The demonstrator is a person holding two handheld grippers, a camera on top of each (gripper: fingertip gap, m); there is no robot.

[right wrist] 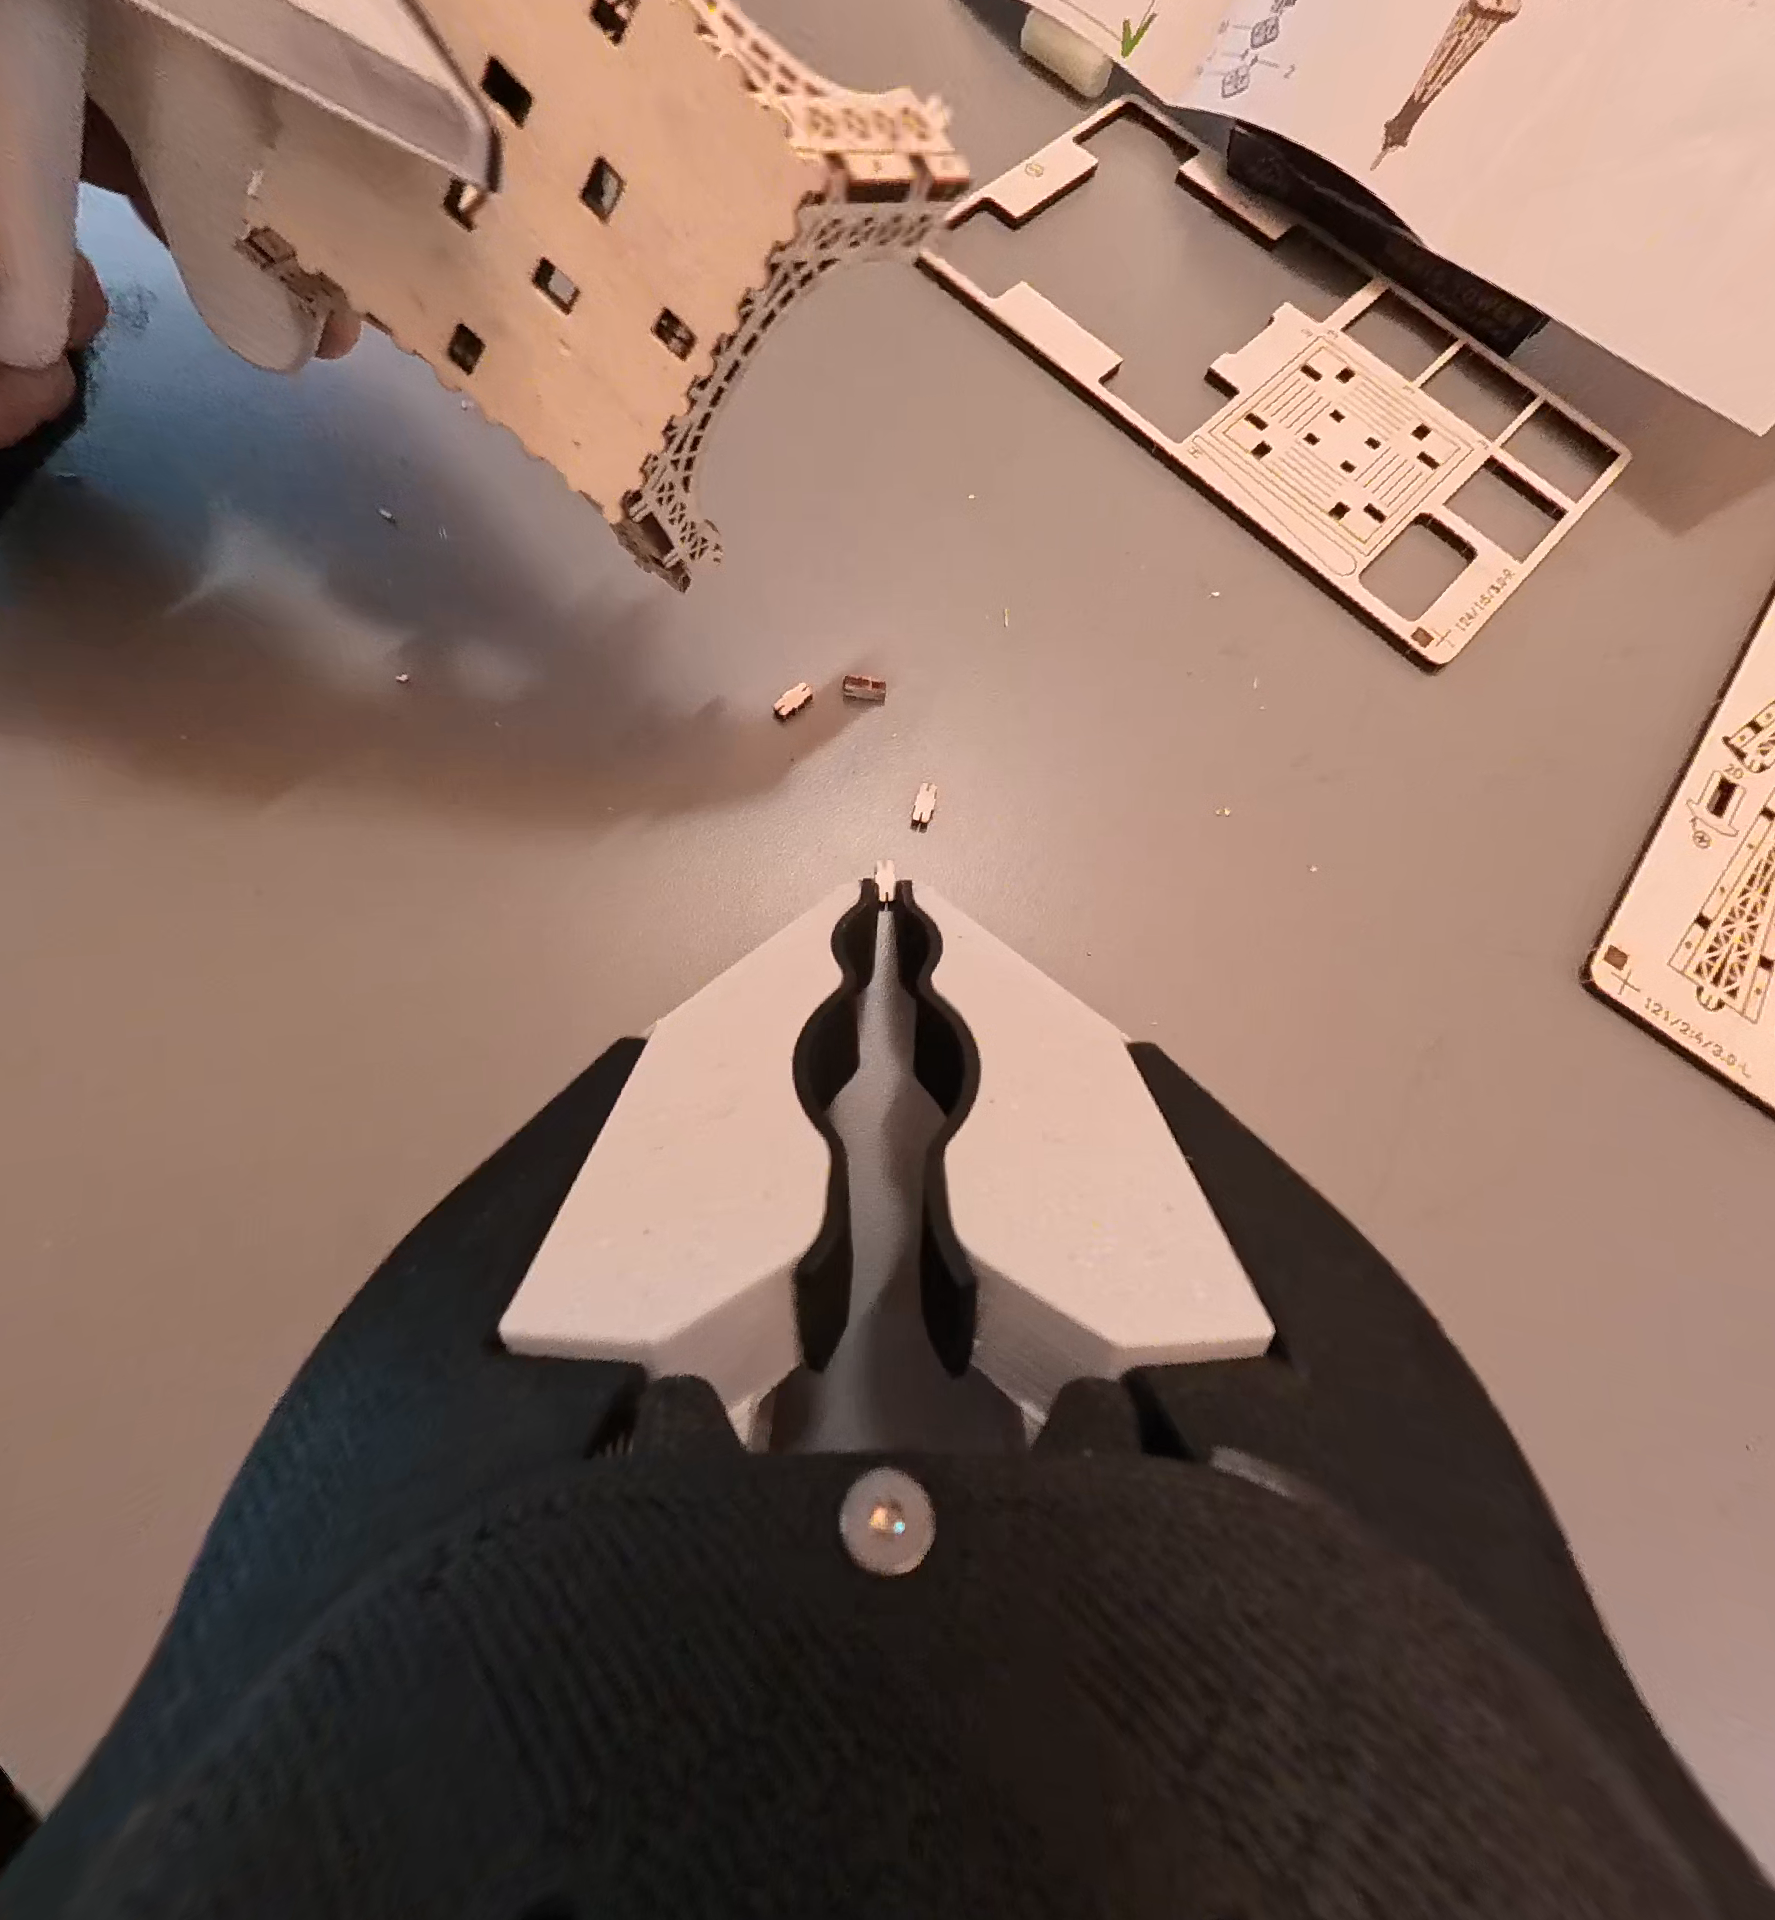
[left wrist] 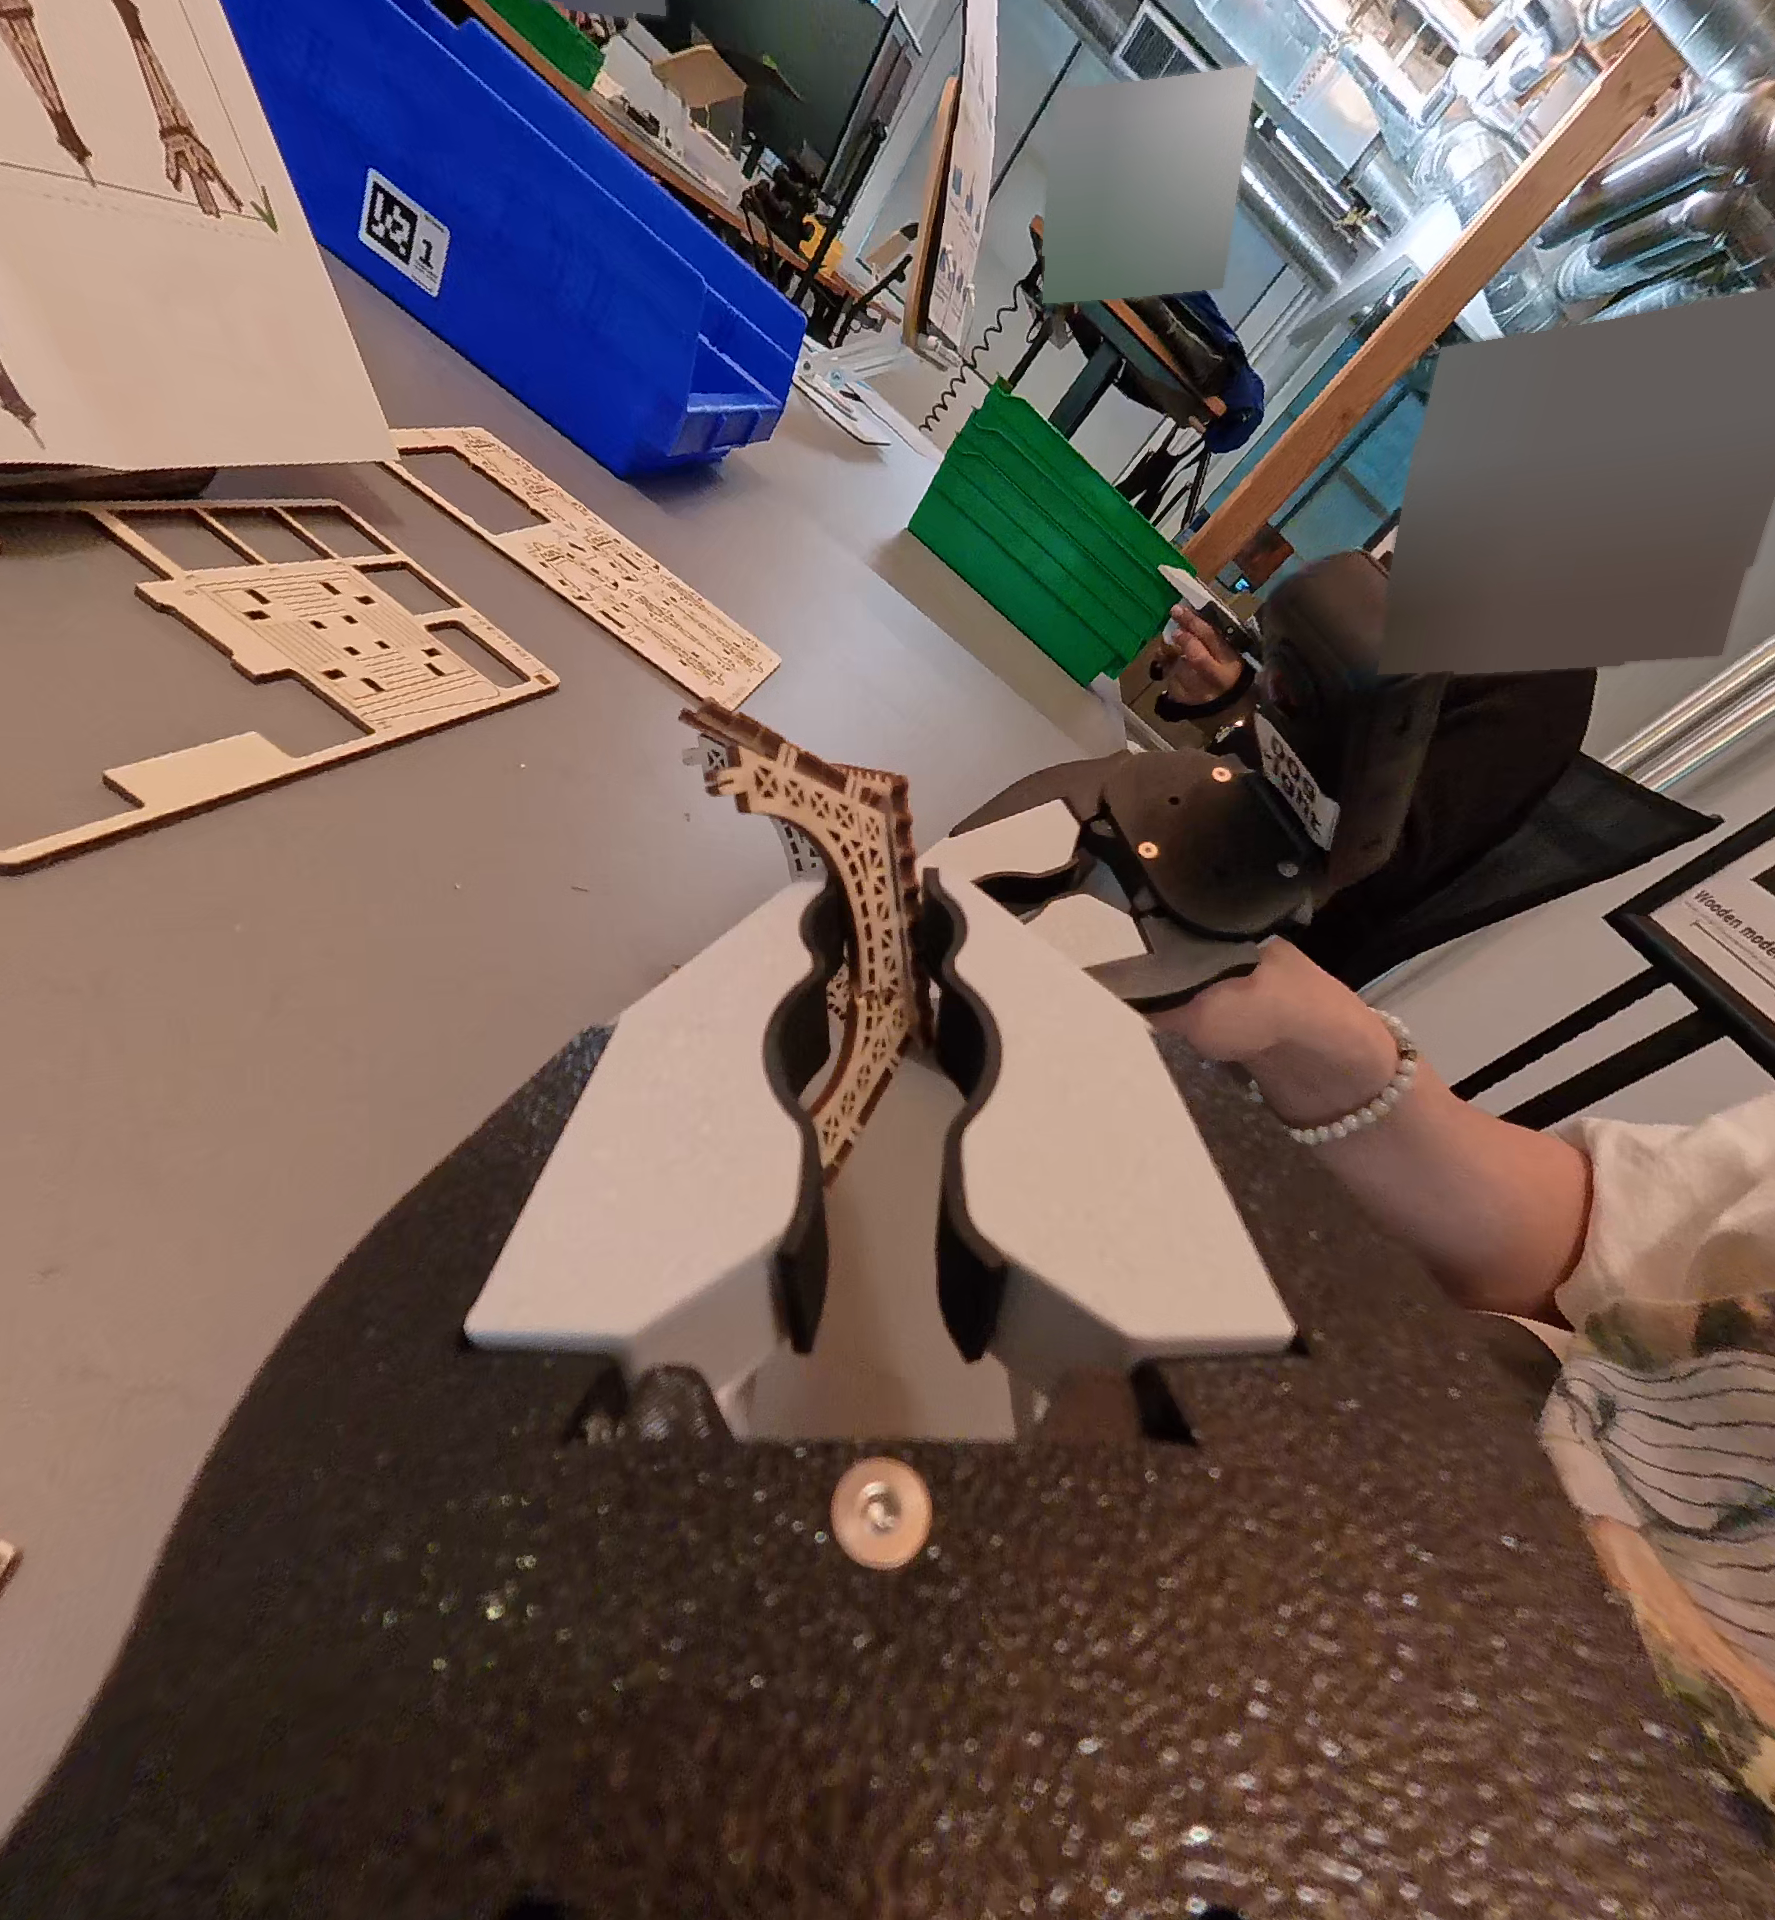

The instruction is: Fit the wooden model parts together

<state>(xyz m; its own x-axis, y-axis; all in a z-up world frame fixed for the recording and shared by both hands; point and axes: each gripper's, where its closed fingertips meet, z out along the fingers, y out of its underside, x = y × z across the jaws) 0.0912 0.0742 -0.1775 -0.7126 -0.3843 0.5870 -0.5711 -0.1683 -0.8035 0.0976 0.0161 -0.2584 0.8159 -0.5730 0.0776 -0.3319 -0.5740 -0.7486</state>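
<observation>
My left gripper (left wrist: 867,904) is shut on the wooden tower base (left wrist: 841,831), a square plate with lattice arches, and holds it above the grey table. In the right wrist view the base (right wrist: 571,291) hangs at the upper left, in the left gripper's white fingers (right wrist: 343,94). My right gripper (right wrist: 884,920) is shut on a tiny wooden connector (right wrist: 884,900) that sticks out of its tips, low over the table. In the left wrist view the right gripper (left wrist: 1008,873) sits just right of the base. Three loose connectors (right wrist: 863,687) lie on the table ahead.
A punched part sheet (right wrist: 1330,436) and a second sheet (right wrist: 1756,914) lie to the right, below an open instruction booklet (right wrist: 1589,156). A blue bin (left wrist: 550,239) and green trays (left wrist: 1039,551) stand at the table's far side. A person (left wrist: 1434,810) sits beyond. About 10 cm separates my left fingertips from my right.
</observation>
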